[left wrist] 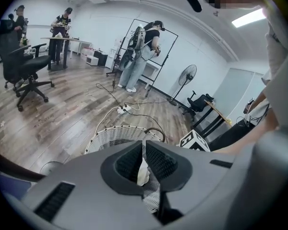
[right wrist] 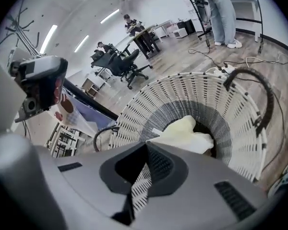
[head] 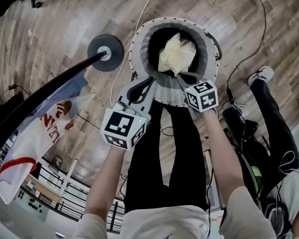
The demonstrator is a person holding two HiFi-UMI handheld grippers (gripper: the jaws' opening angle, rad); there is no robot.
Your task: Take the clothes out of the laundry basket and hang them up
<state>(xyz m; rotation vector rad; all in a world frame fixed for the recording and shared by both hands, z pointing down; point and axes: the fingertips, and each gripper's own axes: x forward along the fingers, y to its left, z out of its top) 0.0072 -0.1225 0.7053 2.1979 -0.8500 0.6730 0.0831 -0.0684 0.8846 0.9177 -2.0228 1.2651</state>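
Note:
A white wicker laundry basket (head: pixel 174 94) stands on the wood floor just ahead of my legs. In it lies a bunched pale yellow garment (head: pixel 177 54). My left gripper (head: pixel 150 81) is at the basket's near rim, shut on a fold of that garment (left wrist: pixel 143 170), which shows between its jaws. My right gripper (head: pixel 182 76) is beside it at the garment's lower edge. Its jaws are shut (right wrist: pixel 146 145). The yellow cloth (right wrist: pixel 187 133) reaches up to the tips, but I see none of it between them.
A black rack pole with a round base (head: pixel 105 53) slants away to the left, and a white garment with red print (head: pixel 45 128) hangs on it. Cables (head: pixel 249 54) cross the floor. Another person's legs (head: pixel 271 118) are at the right. An office chair (left wrist: pixel 24 66) and people stand farther off.

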